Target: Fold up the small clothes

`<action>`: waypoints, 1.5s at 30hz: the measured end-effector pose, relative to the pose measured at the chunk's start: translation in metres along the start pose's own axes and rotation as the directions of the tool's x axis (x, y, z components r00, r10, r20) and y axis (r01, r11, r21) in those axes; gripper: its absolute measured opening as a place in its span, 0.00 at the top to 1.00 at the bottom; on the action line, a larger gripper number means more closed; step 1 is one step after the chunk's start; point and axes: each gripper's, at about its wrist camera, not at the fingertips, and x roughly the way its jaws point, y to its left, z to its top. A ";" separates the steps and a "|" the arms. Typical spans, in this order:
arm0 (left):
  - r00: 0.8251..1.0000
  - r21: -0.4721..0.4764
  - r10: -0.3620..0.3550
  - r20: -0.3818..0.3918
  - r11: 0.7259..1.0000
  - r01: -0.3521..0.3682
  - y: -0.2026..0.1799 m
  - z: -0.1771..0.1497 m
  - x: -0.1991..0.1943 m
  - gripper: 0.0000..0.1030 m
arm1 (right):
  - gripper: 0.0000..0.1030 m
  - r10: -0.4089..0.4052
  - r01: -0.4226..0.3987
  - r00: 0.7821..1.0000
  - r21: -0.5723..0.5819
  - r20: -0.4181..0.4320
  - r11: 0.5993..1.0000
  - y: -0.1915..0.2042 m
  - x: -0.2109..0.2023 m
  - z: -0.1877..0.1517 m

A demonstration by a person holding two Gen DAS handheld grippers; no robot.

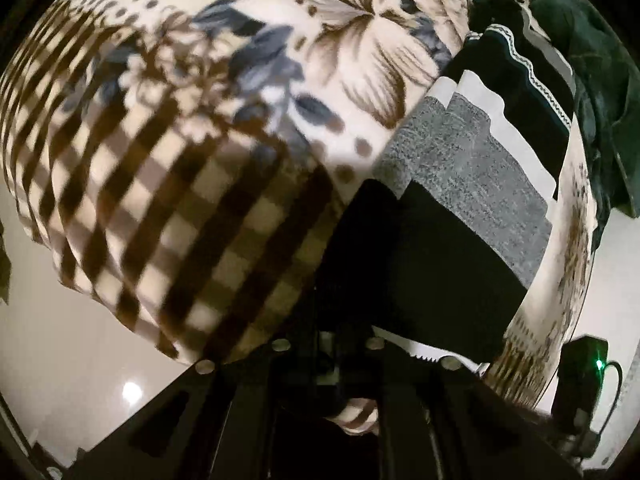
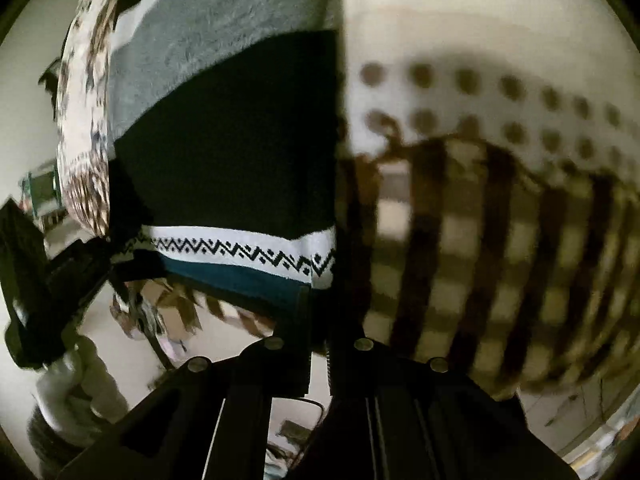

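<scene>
A striped sweater (image 1: 472,184) with black, grey and white bands lies on a floral and checked blanket (image 1: 180,200). My left gripper (image 1: 332,332) sits at the sweater's black lower edge, its dark jaws closed together on the fabric beside a white zigzag band (image 1: 420,350). In the right wrist view the same sweater (image 2: 240,140) shows its zigzag band (image 2: 240,250) and teal hem (image 2: 240,280). The right gripper (image 2: 318,320) is pinched on that hem at the sweater's side edge. The fingertips are partly lost against the dark cloth.
The blanket (image 2: 480,220) ends close by, with pale glossy floor (image 1: 80,360) below it. Dark green clothing (image 1: 600,80) is piled beyond the sweater. A black device with a green light (image 1: 584,364) sits at the right. A pale sleeve (image 2: 72,392) shows at lower left.
</scene>
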 end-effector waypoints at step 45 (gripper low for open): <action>0.952 0.287 -0.306 0.019 0.914 0.288 -0.214 0.436 0.024 0.75 | 0.69 -0.042 -0.037 0.883 0.159 0.467 0.987 0.012 -0.231 0.455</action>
